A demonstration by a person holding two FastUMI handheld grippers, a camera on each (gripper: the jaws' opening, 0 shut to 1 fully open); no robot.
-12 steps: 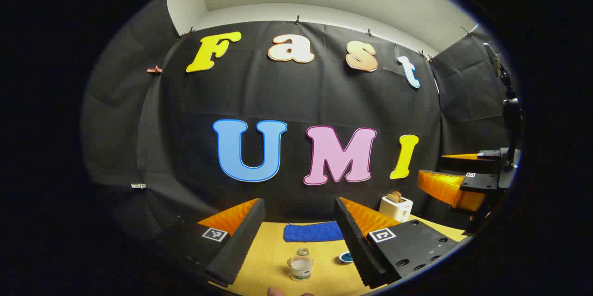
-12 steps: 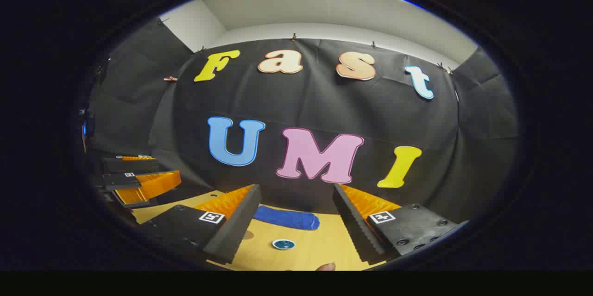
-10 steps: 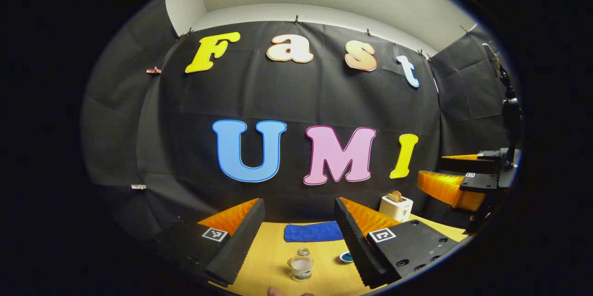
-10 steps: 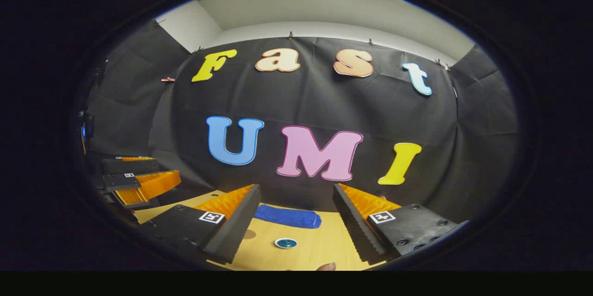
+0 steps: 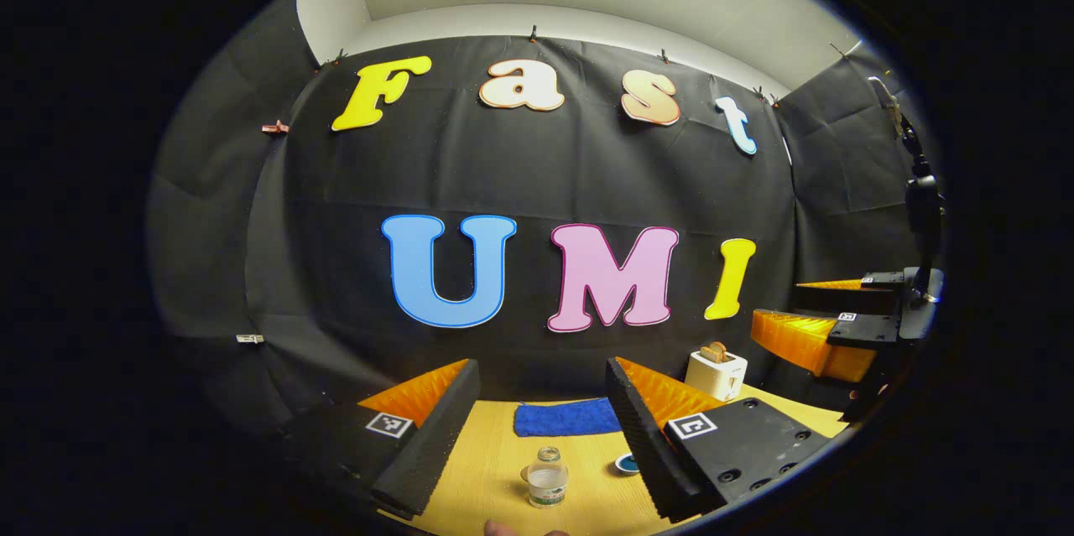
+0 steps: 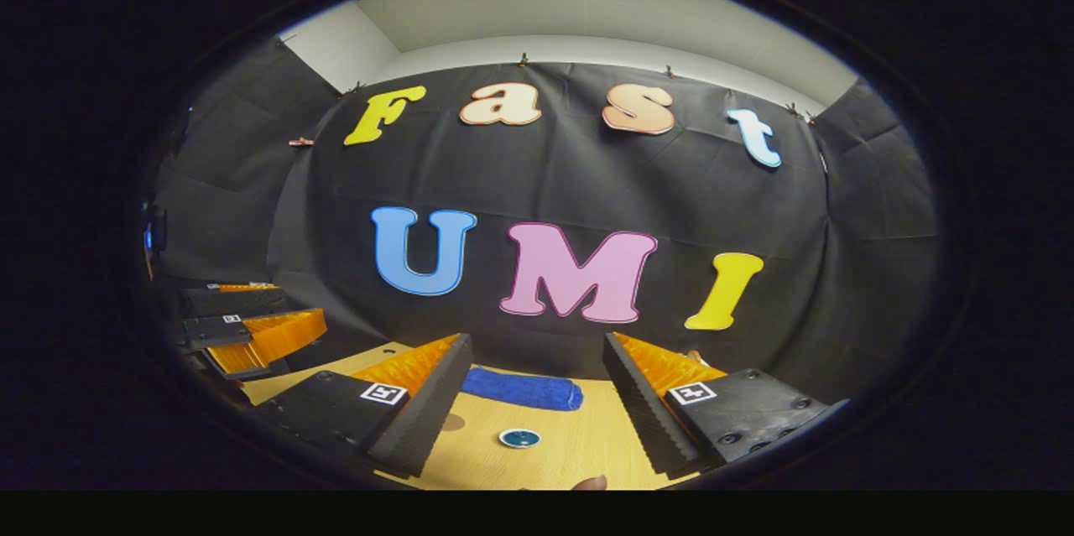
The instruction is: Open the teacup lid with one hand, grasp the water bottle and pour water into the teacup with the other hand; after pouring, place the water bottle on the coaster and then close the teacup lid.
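A small clear water bottle (image 5: 547,477) with some water in it stands upright on the yellow table (image 5: 495,469), beyond and between my left gripper's fingers. My left gripper (image 5: 541,368) is open, holds nothing and sits well short of the bottle. A round blue coaster (image 5: 625,463) lies to the bottle's right, partly behind one finger. In the right gripper view the coaster (image 6: 519,438) lies on the table between the fingers of my right gripper (image 6: 537,343), which is open with nothing in it. Each view catches the other gripper off to the side, the right one (image 5: 826,335) and the left one (image 6: 252,330).
A folded blue towel (image 5: 566,418) lies at the table's back edge against the black cloth wall. A white toaster (image 5: 716,372) stands at the back right. A small brown round spot (image 6: 453,421) sits beside a finger. A pinkish rounded thing (image 6: 591,483) pokes in at the bottom edge.
Both views have drifted slightly, so the wall and table things sit a little higher in each frame. The bottle and coaster stay put and both grippers stay open.
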